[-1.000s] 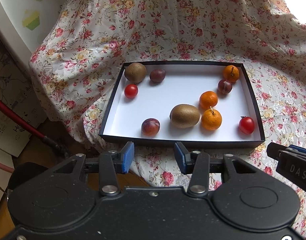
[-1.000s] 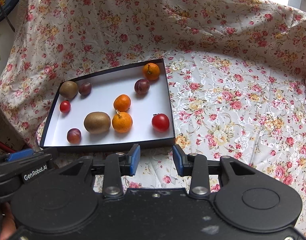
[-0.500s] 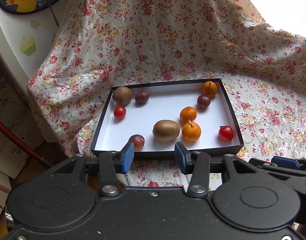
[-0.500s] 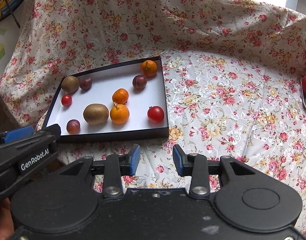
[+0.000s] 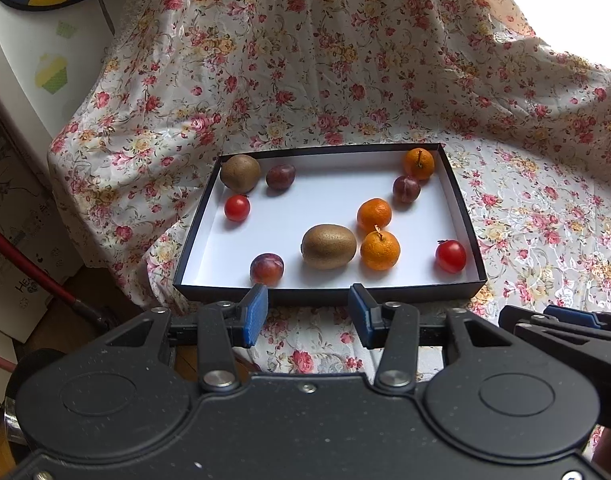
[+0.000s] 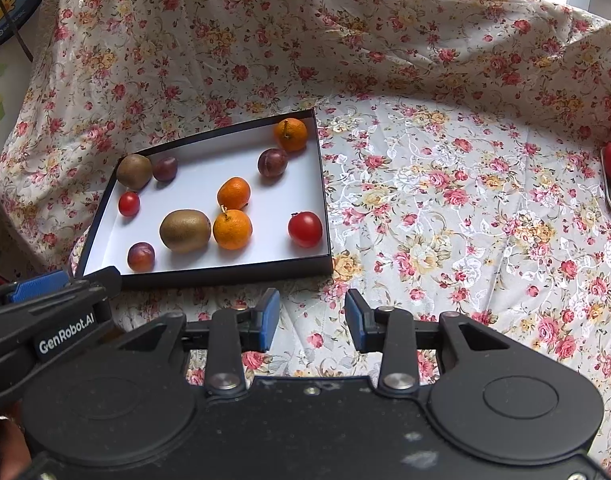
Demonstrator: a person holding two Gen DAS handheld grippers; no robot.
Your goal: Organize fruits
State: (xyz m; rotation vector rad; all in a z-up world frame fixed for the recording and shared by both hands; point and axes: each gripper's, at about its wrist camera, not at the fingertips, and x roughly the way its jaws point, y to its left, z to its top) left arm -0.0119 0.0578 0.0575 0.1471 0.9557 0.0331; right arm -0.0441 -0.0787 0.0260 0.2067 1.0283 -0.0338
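Both tongs, left tongs [image 5: 307, 316] and right tongs [image 6: 311, 316], hung spread before the box [image 5: 325, 294]; a level descent onto the kiwi [image 5: 328, 246] probably suited best.

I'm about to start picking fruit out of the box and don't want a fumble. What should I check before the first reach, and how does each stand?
1. Left claw open and empty: ok.
2. Right claw open and empty: ok.
3. Both claws short of the black box, nothing touched: ok.
4. Near kiwi clear to grip: not ok, a stemmed orange sits close beside it.
5. Near tomato standing apart: ok.
6. Destination tray at the right edge has room: cannot tell.
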